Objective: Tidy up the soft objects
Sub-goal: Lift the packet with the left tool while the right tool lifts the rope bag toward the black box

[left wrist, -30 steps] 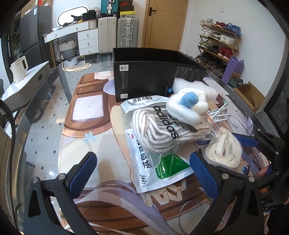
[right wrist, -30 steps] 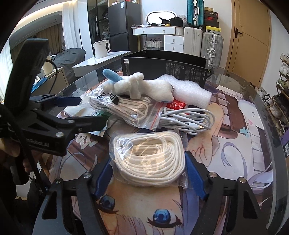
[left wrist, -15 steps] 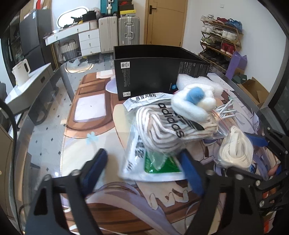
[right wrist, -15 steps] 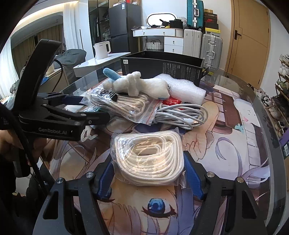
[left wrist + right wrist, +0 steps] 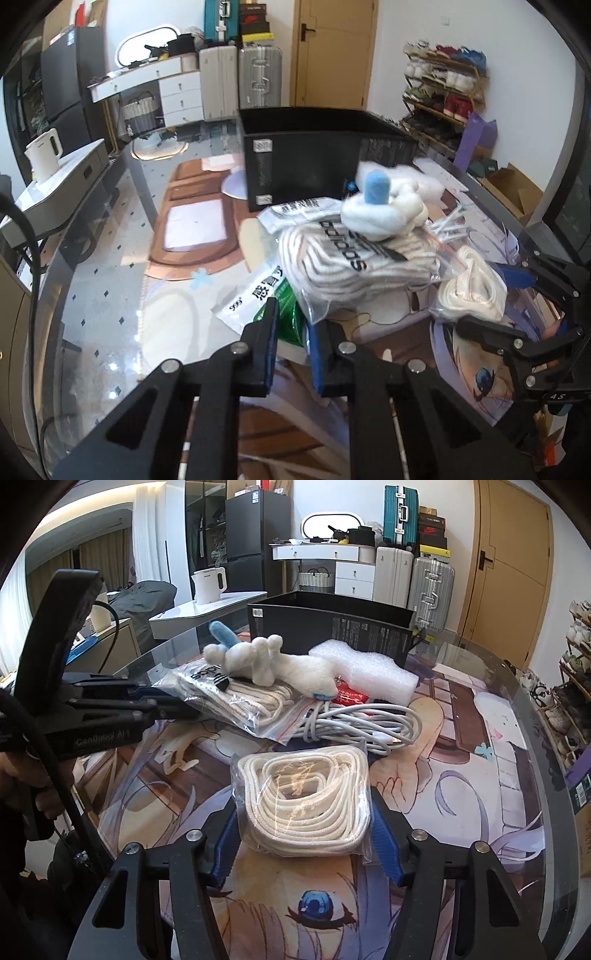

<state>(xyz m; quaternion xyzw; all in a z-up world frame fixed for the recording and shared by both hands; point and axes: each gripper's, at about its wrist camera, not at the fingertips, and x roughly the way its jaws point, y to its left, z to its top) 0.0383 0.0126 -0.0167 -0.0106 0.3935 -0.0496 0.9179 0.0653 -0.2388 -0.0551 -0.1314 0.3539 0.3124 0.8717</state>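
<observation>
Right gripper (image 5: 301, 834) spread wide, fingers flanking the bagged white rope coil (image 5: 304, 794) on the mat — touching or not, can't tell. Left gripper (image 5: 293, 332) pinched on the green-white sachet (image 5: 258, 299). Behind: adidas zip bag (image 5: 229, 694) of rope, plush toy (image 5: 266, 659) on top. Farthest — open black box (image 5: 332, 622), contents not visible.

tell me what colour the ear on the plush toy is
Light blue, on the otherwise white fluffy plush toy. The blue ear shows best in the right wrist view.
</observation>
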